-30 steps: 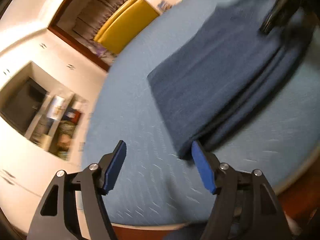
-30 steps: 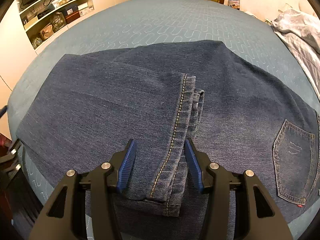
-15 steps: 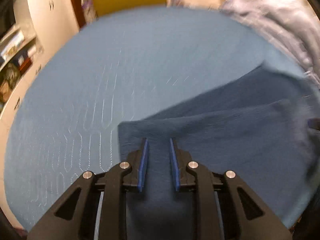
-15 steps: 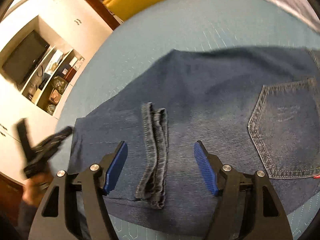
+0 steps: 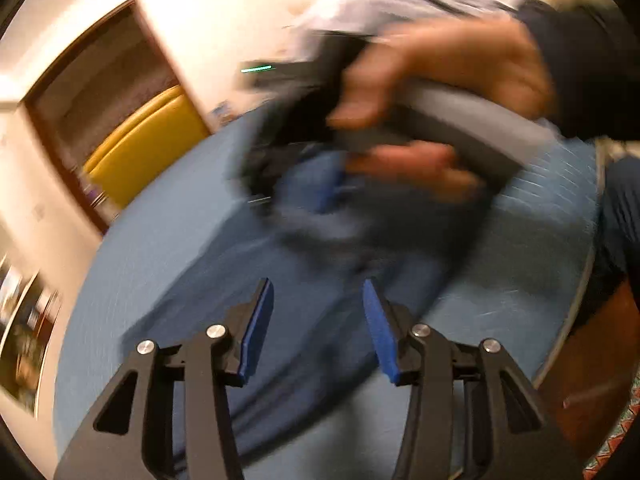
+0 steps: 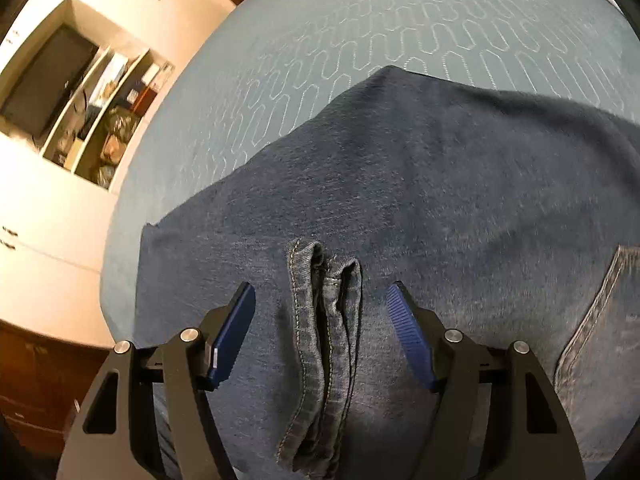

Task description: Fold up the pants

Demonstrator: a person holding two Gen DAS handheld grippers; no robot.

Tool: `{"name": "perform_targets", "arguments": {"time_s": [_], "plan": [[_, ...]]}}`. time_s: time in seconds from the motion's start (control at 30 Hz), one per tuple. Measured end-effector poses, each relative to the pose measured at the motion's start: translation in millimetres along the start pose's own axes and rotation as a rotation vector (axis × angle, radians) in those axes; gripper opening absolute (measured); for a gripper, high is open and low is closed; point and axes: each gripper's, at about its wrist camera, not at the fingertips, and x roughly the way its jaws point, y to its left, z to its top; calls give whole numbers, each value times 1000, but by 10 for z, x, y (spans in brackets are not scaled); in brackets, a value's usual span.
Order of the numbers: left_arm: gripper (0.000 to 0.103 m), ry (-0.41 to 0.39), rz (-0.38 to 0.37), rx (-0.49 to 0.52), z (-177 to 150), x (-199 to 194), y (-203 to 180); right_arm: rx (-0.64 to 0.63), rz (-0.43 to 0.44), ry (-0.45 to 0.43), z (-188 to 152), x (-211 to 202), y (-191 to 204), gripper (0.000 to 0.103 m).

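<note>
Black gripper arms (image 6: 322,334), blue ribbed fingers (image 6: 410,334), silver screws, dark sleeve (image 5: 580,76)

I see the pants (image 6: 440,184), dark blue denim, lying flat and folded over on the blue quilted bed (image 6: 360,32). Their leg hems (image 6: 324,320) rest stacked on top of the seat, yellow stitching showing along the cuffs. A back pocket (image 6: 600,340) faces up at my right. Through the left wrist camera the denim (image 5: 304,320) is only a blurred blue sheet.

Left hand-held gripper (image 5: 318,312) jaws opening; right hand-held gripper (image 6: 320,312) closing, both empty.
</note>
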Motion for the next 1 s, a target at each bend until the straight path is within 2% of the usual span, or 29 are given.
{"name": "perform_targets", "arguments": {"time_s": [0.07,0.17,0.2,0.27,0.3,0.33,0.37,0.43,0.53,0.67,0.73,0.77,0.8,0.83,0.87,0.93,0.97,1.0], "plan": [[48,5,50,50,11,99,-143,-7,-8,9,38,8,23,57],[48,43,38,47,53,259,-269,-30,-19,18,90,46,62,52],[49,55,55,66,3,271,-297,-38,-25,19,101,61,73,51],[47,80,69,96,-28,336,-314,-50,-43,21,123,98,99,41],[43,80,66,91,-17,345,-283,-55,-47,21,130,99,94,36],[11,87,56,78,11,389,-262,-60,-44,22,142,111,110,25],[6,108,79,79,51,428,-258,-66,-42,22,151,128,160,17],[5,77,105,80,108,372,-237,-84,-63,6,144,82,209,13],[5,76,121,80,148,406,-235,-109,-26,-44,155,-97,260,11],[6,119,111,74,111,579,-374,-116,-35,-35,170,12,219,11],[12,133,110,75,90,601,-429,-102,-40,-24,152,77,150,11],[27,125,102,50,105,553,-407,-93,-40,-18,130,117,111,11],[38,111,57,-26,133,449,-311,-93,-43,-20,102,124,82,11],[54,97,39,-79,135,379,-249,-94,-54,-29,96,111,81,19],[56,72,27,-185,148,253,-70,-98,-59,-41,96,93,107,33],[56,64,43,-328,95,78,231,-112,-101,-65,72,15,128,38],[56,70,69,-441,22,-7,497,-139,-146,-103,53,-88,206,40],[56,79,89,-549,-69,-53,751,-169,-187,-145,19,-197,296,45]]}}
